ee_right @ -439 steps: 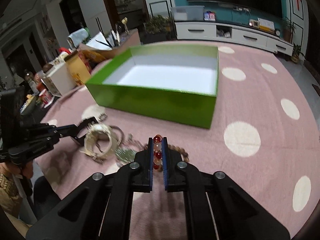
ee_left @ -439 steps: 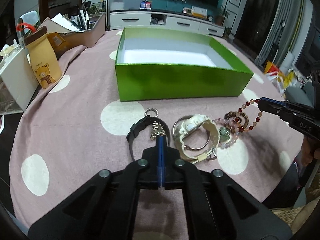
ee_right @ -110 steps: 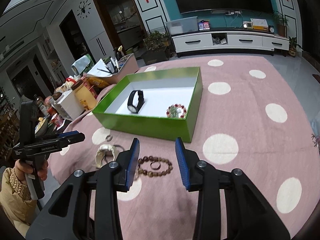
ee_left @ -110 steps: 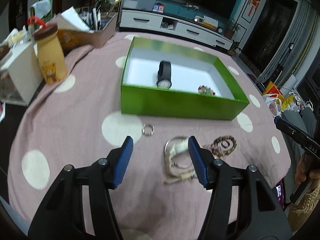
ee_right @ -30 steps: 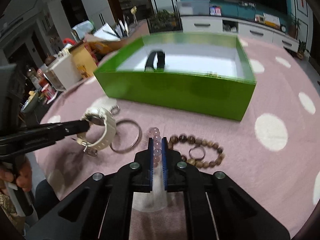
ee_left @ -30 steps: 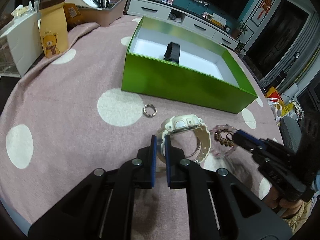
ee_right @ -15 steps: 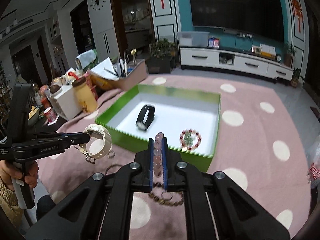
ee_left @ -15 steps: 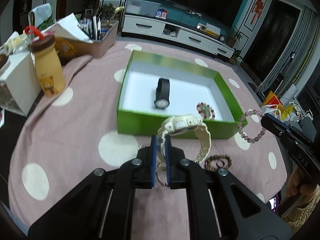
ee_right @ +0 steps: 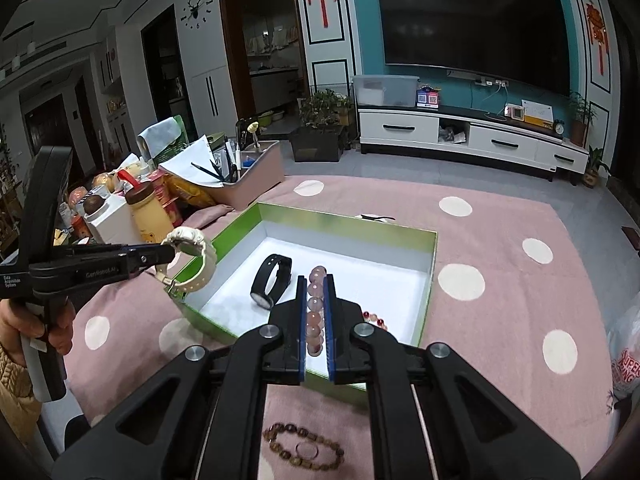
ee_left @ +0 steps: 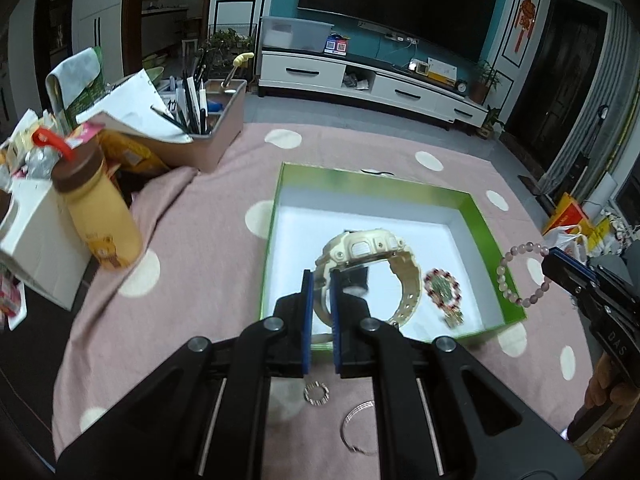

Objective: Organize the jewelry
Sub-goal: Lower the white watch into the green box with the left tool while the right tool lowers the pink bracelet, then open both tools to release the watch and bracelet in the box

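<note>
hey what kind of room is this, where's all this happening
Most likely a home living room: a large wall-mounted TV hangs over a low white media cabinet, and the work is on a table under a pink polka-dot tablecloth cluttered with household bits.

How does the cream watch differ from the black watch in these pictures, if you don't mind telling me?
The cream watch is pale and bulky; the black watch is dark and slim. The cream watch is lifted in the air, clamped in the left gripper, whereas the black watch lies on the white floor of the green box, touched by nothing. Both have their straps closed into a loop.
</note>
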Available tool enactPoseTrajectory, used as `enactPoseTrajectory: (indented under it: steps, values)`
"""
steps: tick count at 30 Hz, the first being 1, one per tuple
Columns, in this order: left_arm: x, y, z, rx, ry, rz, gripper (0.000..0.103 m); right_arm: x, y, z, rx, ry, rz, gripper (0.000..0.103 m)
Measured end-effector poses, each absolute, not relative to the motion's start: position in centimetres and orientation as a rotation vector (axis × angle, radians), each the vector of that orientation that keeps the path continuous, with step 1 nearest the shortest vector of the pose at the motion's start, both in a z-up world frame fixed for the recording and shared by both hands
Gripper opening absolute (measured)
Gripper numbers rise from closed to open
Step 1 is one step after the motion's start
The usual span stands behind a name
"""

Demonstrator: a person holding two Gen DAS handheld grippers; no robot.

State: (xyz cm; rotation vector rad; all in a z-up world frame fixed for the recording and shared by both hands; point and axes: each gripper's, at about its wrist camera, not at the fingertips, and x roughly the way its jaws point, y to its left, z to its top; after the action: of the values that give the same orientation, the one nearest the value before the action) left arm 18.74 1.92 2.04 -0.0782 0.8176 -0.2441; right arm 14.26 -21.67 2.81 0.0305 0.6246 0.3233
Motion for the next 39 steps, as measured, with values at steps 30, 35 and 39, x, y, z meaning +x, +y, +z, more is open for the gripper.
enactPoseTrajectory:
  steps: [30, 35, 39]
  values:
    - [24.2, -0.4, -1.2, 0.059, 0.866, -0.219, 0.007, 22.2, -19.4, -1.5, 0.070, 0.728, 0.345, 0.007]
    - [24.4, -0.5, -1.2, 0.065, 0.864, -0.217, 0.009, 22.7, -19.2, -2.0, 0.080, 0.747, 0.348, 0.007]
    - [24.1, -0.6, -0.9, 0.073, 0.846, -0.223, 0.011, 22.7, -19.2, -2.0, 0.089, 0.749, 0.339, 0.018]
